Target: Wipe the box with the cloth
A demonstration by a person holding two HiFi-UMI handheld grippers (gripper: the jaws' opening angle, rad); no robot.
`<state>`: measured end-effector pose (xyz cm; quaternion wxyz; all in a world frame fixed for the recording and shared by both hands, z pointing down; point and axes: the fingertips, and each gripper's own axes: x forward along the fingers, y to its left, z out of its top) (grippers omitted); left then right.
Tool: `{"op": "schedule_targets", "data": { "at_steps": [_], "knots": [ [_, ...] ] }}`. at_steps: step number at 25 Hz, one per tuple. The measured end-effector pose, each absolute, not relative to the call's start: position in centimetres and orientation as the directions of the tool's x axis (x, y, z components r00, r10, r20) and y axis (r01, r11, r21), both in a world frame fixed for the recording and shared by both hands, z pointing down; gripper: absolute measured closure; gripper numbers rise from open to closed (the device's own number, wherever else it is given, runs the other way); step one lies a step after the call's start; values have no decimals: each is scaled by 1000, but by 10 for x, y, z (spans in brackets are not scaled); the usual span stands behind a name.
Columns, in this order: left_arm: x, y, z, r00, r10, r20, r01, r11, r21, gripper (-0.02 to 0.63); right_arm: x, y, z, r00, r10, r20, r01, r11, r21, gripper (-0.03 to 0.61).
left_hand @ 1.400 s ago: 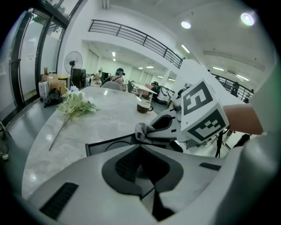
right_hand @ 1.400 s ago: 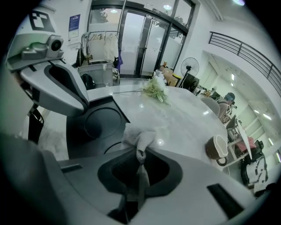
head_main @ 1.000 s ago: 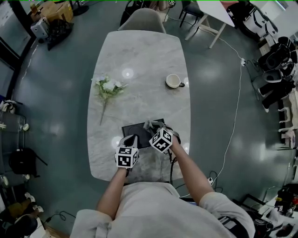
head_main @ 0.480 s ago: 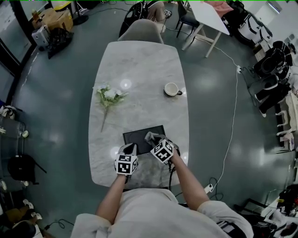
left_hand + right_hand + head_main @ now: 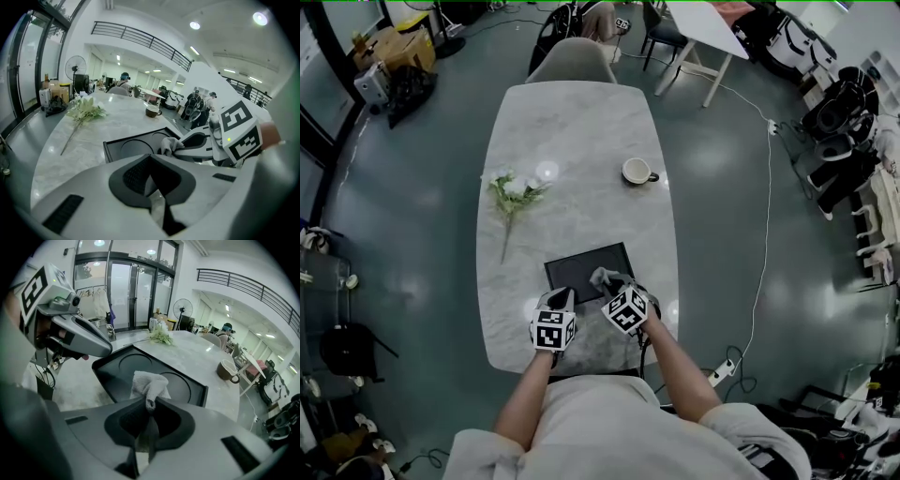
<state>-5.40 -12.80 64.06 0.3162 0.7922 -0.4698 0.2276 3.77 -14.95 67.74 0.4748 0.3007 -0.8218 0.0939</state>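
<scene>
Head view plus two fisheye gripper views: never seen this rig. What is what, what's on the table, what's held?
There is no robot here: a person holds a two-jaw gripper in each hand. The head view looks down from a camera on the person's head. Each gripper view looks along that gripper's own jaws. On the marble table lie a shallow black box, a flower sprig and a cup. The right gripper is shut on a grey cloth over the box. The left gripper is shut, with nothing between its jaws, by the box's near left corner.

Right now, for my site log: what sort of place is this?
Probably an open-plan office or workshop hall: a marble table with a coffee cup, a pedestal fan and a mezzanine railing overhead.
</scene>
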Motion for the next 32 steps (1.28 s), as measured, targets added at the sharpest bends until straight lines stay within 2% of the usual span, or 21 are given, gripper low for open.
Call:
{"op": "schedule_targets", "data": {
  "at_steps": [19, 26, 32],
  "knots": [
    [-21, -120, 636, 500, -569, 653, -857, -432, 280, 591, 56, -96, 683, -373, -383, 845, -575, 810, 113, 532],
    [-15, -123, 636, 494, -571, 655, -861, -427, 277, 591, 65, -129, 649, -404, -443, 800, -561, 811, 166, 532],
    [-17, -127, 627, 466, -592, 657, -878, -400, 262, 591, 67, -184, 638, -415, -449, 791, -480, 847, 229, 532]
  ]
}}
